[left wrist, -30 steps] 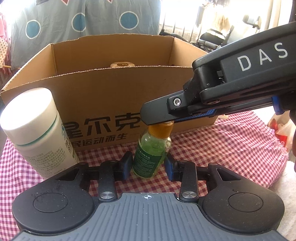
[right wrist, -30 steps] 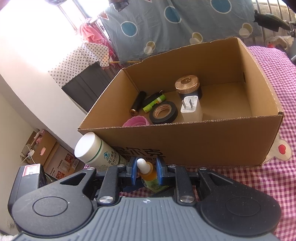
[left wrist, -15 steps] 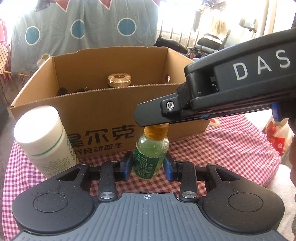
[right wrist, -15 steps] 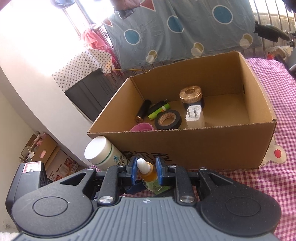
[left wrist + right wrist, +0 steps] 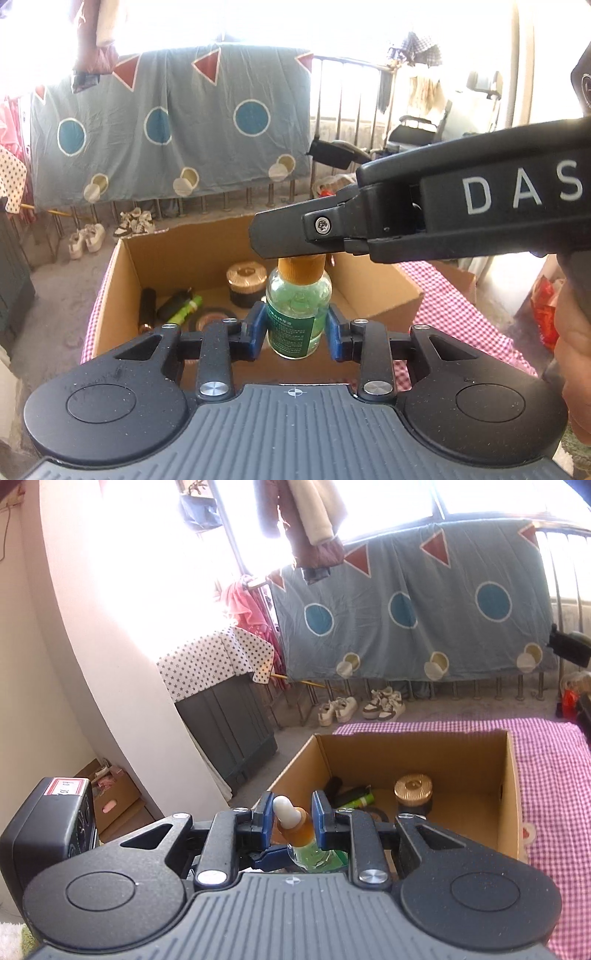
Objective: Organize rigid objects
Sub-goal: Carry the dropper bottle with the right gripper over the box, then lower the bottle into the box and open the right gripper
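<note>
Above the cardboard box [image 5: 388,291], green bottle [image 5: 297,317] held aloft for dropping in: right gripper [image 5: 292,825] jaws clenched on its cap, left gripper [image 5: 295,330] jaws steadying its body.

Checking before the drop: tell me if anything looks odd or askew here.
Nothing spilled or damaged. One oddity: the green dropper bottle hangs upright over the cardboard box, with the left gripper around its body and the right gripper around its cap.
</note>
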`<state>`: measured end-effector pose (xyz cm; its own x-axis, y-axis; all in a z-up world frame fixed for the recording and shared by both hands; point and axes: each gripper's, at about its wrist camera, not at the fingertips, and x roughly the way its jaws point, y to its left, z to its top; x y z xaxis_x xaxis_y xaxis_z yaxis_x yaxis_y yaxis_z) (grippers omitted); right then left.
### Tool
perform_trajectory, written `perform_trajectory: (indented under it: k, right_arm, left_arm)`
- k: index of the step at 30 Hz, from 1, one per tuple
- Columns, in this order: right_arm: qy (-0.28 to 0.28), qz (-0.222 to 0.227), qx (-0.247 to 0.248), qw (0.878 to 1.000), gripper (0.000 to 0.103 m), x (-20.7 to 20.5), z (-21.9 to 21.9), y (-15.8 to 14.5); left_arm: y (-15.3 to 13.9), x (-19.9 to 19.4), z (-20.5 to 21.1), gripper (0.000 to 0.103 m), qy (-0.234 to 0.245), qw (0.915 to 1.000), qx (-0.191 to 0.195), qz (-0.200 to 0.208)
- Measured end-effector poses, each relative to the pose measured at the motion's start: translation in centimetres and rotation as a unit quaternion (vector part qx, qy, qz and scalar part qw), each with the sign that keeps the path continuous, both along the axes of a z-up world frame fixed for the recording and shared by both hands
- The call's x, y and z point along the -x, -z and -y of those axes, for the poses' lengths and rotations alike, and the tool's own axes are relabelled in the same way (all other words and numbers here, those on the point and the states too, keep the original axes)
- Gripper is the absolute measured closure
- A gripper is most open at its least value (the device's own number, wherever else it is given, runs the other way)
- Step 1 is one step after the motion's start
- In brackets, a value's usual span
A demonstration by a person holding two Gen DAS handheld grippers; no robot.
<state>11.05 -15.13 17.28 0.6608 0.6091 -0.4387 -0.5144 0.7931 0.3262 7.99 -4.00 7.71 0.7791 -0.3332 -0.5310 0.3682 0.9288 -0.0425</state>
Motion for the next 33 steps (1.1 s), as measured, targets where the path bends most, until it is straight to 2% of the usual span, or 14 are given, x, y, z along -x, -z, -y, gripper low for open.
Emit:
perform_trajectory:
  k: [3,6,11,13,20,24,33]
  right_arm:
    - [-0.011,-0.008,-0.003,1.000,0.079,-2.7,0.0,-0.5]
    - [-0.021,-0.037,-0.009,0.999,0.079,-5.9,-0.1,0.2]
    - [-0.033,-0.114,-0.016,0.993,0.079,-10.9,-0.6,3.7]
    - [-0.034,-0.135,-0.016,0.990,0.079,-12.2,-0.7,5.0]
    - [-0.042,-0.188,-0.010,0.981,0.079,-14.4,-1.2,8.6]
    - [-0.046,-0.203,-0.001,0.978,0.079,-14.7,-1.2,9.9]
    - [-0.044,-0.242,0.002,0.969,0.079,-15.2,-0.9,12.0]
  left_arm:
    - [-0.4,-2.2,-0.4,0.071,-0.005,0.9997,0.015,-0.016]
    - [0.2,-4.8,-0.4,0.071,-0.009,0.9990,0.003,-0.044]
    - [2.7,-8.4,-1.2,0.071,-0.024,0.9918,0.020,-0.124]
    - [3.7,-9.4,-1.3,0.071,-0.032,0.9889,0.019,-0.144]
    - [6.1,-11.5,-1.7,0.070,-0.051,0.9767,0.026,-0.207]
    - [6.9,-11.7,-1.9,0.070,-0.054,0.9703,0.033,-0.233]
    - [7.7,-11.8,-2.0,0.067,-0.061,0.9640,0.034,-0.257]
